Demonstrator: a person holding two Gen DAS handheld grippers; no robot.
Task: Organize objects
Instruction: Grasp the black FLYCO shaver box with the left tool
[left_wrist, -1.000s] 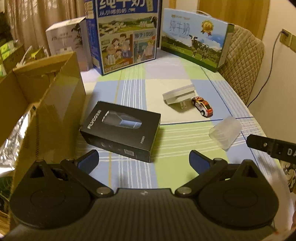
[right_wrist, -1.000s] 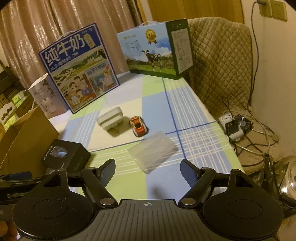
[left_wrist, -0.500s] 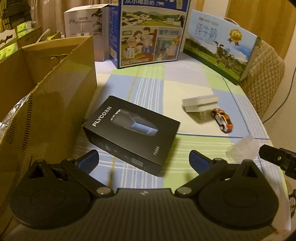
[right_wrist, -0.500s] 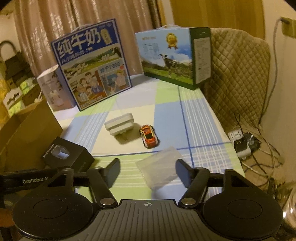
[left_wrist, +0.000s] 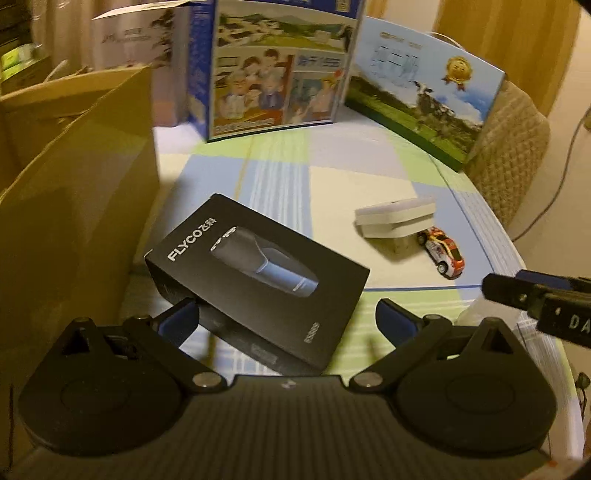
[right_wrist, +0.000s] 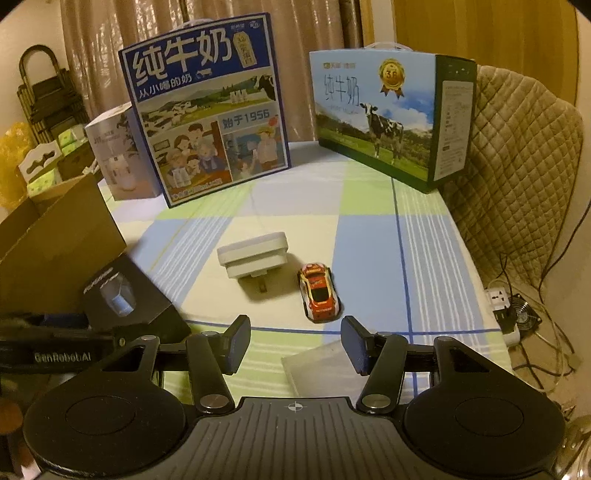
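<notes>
A black Flyco box (left_wrist: 258, 280) lies on the checked tablecloth; its near end sits between the fingers of my open left gripper (left_wrist: 288, 321). It also shows in the right wrist view (right_wrist: 125, 299). My right gripper (right_wrist: 295, 345) is open, above the far edge of a clear plastic case (right_wrist: 314, 373). A white plug adapter (right_wrist: 255, 258) and a red toy car (right_wrist: 319, 291) lie just beyond. In the left wrist view the adapter (left_wrist: 395, 218) and car (left_wrist: 443, 254) lie to the right, and the right gripper's finger (left_wrist: 517, 291) enters from the right.
An open cardboard box (left_wrist: 74, 206) stands at the table's left edge. Two milk cartons (right_wrist: 207, 110) (right_wrist: 391, 114) and a white box (right_wrist: 114, 151) stand at the back. A quilted chair (right_wrist: 524, 177) and floor cables (right_wrist: 517, 317) are on the right.
My left gripper has moved forward and down until the black box lies between its fingers. My right gripper has moved forward over the clear case, its fingers narrower than a second ago.
</notes>
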